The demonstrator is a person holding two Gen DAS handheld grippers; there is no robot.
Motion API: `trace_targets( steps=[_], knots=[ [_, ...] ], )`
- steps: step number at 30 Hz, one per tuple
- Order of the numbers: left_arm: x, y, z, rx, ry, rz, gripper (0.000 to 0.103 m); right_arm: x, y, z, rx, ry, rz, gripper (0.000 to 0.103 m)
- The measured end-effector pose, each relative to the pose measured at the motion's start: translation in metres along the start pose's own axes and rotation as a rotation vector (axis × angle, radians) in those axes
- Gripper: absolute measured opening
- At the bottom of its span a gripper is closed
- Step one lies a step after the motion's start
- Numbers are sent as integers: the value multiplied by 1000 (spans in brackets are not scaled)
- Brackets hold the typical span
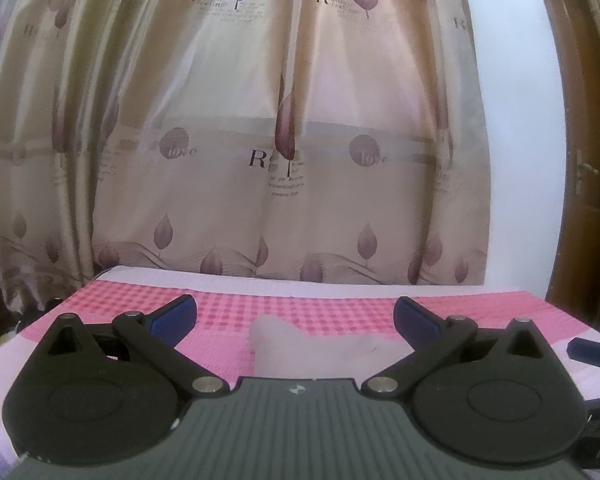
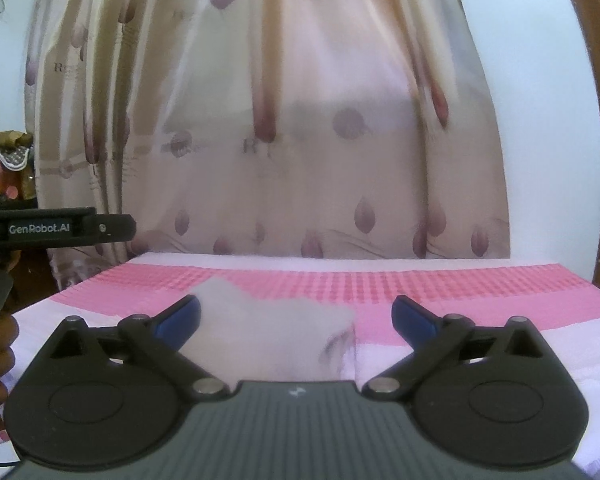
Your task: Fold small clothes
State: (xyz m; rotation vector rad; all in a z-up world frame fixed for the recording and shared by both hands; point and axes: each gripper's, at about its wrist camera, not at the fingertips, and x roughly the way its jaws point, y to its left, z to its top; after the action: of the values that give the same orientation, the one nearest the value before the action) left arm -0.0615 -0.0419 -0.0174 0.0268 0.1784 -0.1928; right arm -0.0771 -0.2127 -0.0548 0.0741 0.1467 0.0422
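Note:
A small pale pink garment (image 1: pixel 300 346) lies on the pink checked cloth (image 1: pixel 340 308) of the table, just ahead of my left gripper (image 1: pixel 295 320), which is open and empty with blue fingertips spread wide. In the right wrist view the same garment (image 2: pixel 268 336) lies flat between and under my right gripper (image 2: pixel 296 320), which is also open and empty. The garment's near part is hidden behind both gripper bodies. The left gripper's black body (image 2: pixel 60 226) shows at the left edge of the right wrist view, held in a hand.
A beige curtain (image 1: pixel 260 140) with purple leaf prints hangs right behind the table's far edge. A brown wooden door (image 1: pixel 584 160) stands at the right. A white wall (image 2: pixel 540 80) is beside it. Cluttered objects (image 2: pixel 0 168) sit at the far left.

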Motion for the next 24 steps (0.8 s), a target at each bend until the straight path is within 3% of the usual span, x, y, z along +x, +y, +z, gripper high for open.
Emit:
trace_targets(
  steps=[24],
  knots=[
    [11, 6, -15, 46, 7, 25, 103, 13, -1, -2, -11, 43, -75, 103]
  ],
)
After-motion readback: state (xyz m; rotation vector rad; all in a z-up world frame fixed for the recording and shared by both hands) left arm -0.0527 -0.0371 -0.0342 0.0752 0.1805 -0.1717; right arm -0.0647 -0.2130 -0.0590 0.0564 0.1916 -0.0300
